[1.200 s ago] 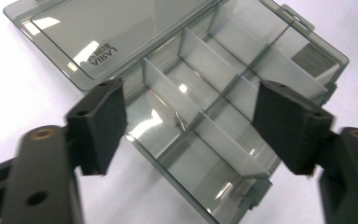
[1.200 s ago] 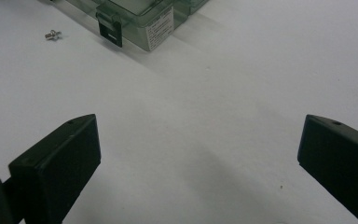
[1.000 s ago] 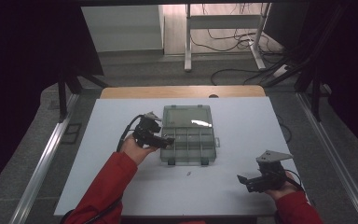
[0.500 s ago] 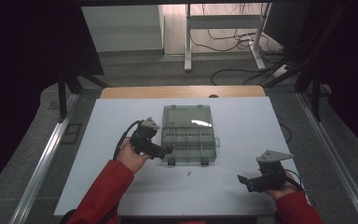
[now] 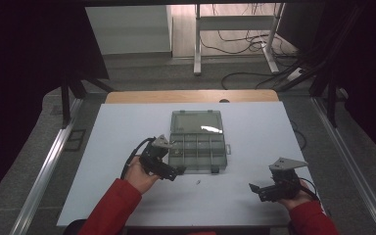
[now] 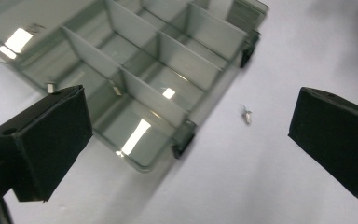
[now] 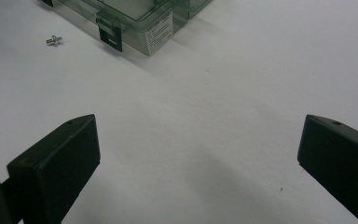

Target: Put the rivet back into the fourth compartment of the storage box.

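**Left jaws spring wide beside the organiser box**

White table (image 5: 127, 147), dark room around it, cables on the floor beyond. A second ago the left gripper (image 5: 176, 172) sat at the left edge of the clear compartment box (image 5: 197, 142); now it has drawn back toward the box's near left corner, and its jaws have just been opening, wide apart with nothing between them. That reads as a release, with the small screw (image 6: 246, 114) lying loose on the table just off the box's near edge as the likely next pick. The right gripper (image 5: 255, 190) rests well apart at the near right, jaws spread and empty.

Two tiny pieces (image 6: 51, 87) lie in the compartments; what they are is too small to tell. The box's far side is cut off in the left gripper view.
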{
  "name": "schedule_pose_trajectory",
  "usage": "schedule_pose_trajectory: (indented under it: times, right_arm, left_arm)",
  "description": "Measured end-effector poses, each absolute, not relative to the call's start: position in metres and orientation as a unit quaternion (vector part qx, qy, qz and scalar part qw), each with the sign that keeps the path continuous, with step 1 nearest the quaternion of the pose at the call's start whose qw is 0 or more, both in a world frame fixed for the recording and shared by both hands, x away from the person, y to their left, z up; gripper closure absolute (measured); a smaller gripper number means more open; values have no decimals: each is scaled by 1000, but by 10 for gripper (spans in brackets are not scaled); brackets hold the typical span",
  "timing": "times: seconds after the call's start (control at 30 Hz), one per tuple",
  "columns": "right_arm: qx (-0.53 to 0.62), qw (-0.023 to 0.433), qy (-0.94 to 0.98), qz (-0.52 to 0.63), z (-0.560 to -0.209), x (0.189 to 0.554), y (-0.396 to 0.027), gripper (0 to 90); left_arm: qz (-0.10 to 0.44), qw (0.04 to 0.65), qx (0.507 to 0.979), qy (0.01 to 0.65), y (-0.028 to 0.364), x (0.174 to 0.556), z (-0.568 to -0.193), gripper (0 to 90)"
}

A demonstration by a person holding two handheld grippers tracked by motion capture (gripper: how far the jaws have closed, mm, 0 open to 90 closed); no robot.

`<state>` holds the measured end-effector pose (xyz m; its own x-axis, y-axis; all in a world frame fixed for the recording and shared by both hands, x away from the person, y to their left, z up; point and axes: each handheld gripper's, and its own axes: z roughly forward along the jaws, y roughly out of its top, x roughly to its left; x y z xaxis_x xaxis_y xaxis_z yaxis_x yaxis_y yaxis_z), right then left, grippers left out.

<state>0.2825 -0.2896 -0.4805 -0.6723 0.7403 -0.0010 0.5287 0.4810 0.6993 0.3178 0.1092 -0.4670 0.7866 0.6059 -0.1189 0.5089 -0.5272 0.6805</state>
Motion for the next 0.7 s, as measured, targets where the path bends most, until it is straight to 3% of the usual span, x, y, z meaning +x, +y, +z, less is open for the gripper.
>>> schedule_pose_trajectory:
  times: [0.4,0.7]
  right_arm:
    - [374,152,847,345,-481,283,-289,0]
    - [374,152,847,345,-481,282,-289,0]
  left_arm:
    - [51,330,893,303,86,306,-478,0]
    - [34,314,907,277,66,300,-486,77]
